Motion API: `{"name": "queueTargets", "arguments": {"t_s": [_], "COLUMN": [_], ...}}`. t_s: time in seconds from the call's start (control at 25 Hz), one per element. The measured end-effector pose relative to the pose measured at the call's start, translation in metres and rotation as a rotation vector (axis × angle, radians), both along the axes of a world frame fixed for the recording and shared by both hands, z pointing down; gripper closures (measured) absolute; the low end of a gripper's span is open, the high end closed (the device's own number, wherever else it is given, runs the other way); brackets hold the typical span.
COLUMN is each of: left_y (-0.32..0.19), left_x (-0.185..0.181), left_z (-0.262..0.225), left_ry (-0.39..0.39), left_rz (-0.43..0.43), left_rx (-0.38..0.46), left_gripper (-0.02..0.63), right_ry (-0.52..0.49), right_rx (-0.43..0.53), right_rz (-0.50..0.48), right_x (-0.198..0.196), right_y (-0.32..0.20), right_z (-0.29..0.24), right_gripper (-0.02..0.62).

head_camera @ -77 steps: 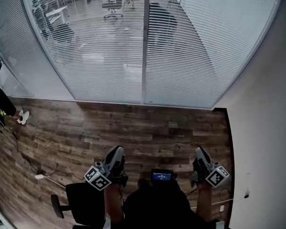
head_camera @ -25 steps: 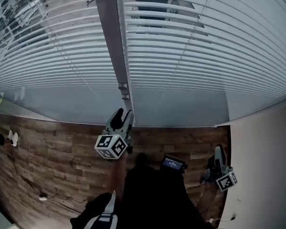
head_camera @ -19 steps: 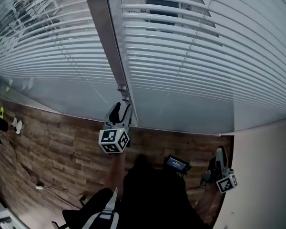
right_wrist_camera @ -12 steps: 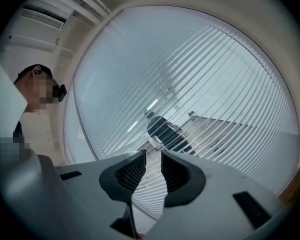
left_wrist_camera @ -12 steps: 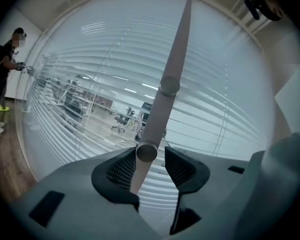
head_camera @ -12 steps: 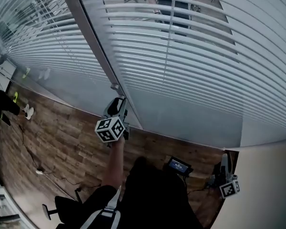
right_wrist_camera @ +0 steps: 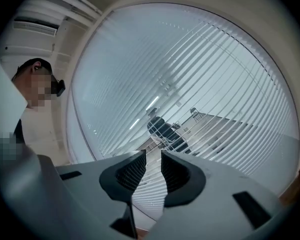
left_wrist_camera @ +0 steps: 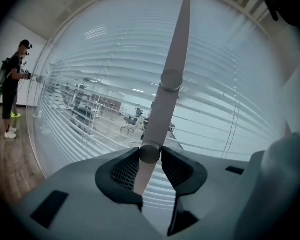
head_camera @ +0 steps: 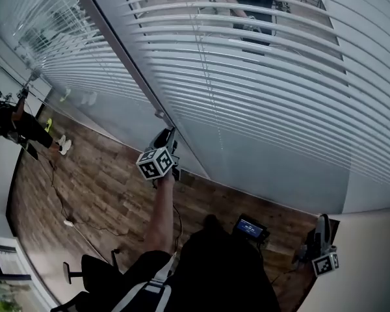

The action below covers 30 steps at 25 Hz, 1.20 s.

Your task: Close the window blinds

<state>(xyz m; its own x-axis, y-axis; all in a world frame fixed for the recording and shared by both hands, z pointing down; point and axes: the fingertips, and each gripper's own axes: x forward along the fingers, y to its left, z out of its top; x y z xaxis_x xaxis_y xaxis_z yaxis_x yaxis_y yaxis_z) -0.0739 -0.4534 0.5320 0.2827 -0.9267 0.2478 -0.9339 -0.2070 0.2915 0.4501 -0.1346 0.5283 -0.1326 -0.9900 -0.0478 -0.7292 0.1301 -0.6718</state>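
White slatted blinds hang over the glass wall with the slats tilted open, so the office behind shows through. A grey tilt wand hangs in front of them, next to the window post. My left gripper is raised to it. In the left gripper view the wand's round knob sits between the jaws, which are closing, and both pads touch it. My right gripper hangs low at my right side, open, with nothing between its jaws.
A person stands at the far left by the blinds, also seen in the left gripper view. A cable lies on the wooden floor. An office chair is behind me at the left. A plain wall closes the right side.
I have come from mid-room right up to the window. My left gripper has risen to the wand by the post. The head view has swung left. My right gripper stays low.
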Motion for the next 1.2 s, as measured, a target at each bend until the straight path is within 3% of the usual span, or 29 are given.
{"name": "queueTargets", "arguments": {"t_s": [0.08, 0.2, 0.36, 0.44, 0.52, 0.56, 0.6, 0.68, 0.84, 0.92, 1.0, 1.08, 1.2], "left_y": [0.0, 0.003, 0.002, 0.002, 0.004, 0.005, 0.006, 0.009, 0.016, 0.016, 0.014, 0.013, 0.014], "left_x": [0.001, 0.006, 0.011, 0.015, 0.018, 0.018, 0.019, 0.02, 0.014, 0.011, 0.007, 0.003, 0.004], "left_z": [0.006, 0.005, 0.0, -0.003, -0.003, -0.002, -0.002, -0.003, -0.013, -0.017, -0.018, -0.017, -0.014], "left_ry": [-0.064, -0.261, -0.683, -0.858, -0.961, -0.973, -0.948, -0.784, -0.166, 0.049, 0.186, 0.26, 0.222], "left_rz": [0.017, 0.06, 0.115, 0.125, 0.121, 0.115, 0.108, 0.09, 0.054, 0.048, 0.04, 0.037, 0.024], "left_rx": [0.013, 0.033, 0.075, 0.09, 0.102, 0.108, 0.113, 0.121, 0.092, 0.078, 0.068, 0.062, 0.044], "left_gripper": [0.462, 0.468, 0.469, 0.471, 0.471, 0.471, 0.469, 0.469, 0.451, 0.448, 0.449, 0.449, 0.451], "right_ry": [0.006, -0.013, -0.002, 0.009, 0.001, -0.002, -0.002, 0.01, 0.036, 0.052, 0.032, 0.027, 0.04], "right_rx": [0.018, 0.04, 0.028, 0.02, 0.009, 0.005, 0.003, 0.0, -0.001, 0.0, -0.002, -0.006, 0.002], "right_rz": [0.022, 0.024, 0.022, 0.031, 0.04, 0.043, 0.044, 0.04, 0.041, 0.053, 0.054, 0.061, 0.07], "right_x": [0.0, -0.011, -0.024, -0.024, -0.025, -0.026, -0.027, -0.03, -0.033, -0.032, -0.029, -0.028, -0.026], "right_y": [-0.007, -0.011, -0.013, -0.011, -0.009, -0.008, -0.007, -0.007, -0.011, -0.011, -0.007, -0.005, -0.004], "right_z": [0.0, -0.007, -0.017, -0.017, -0.016, -0.015, -0.015, -0.015, -0.021, -0.027, -0.021, -0.021, -0.027], "right_gripper": [0.515, 0.515, 0.515, 0.515, 0.515, 0.515, 0.515, 0.515, 0.515, 0.515, 0.515, 0.515, 0.515]}}
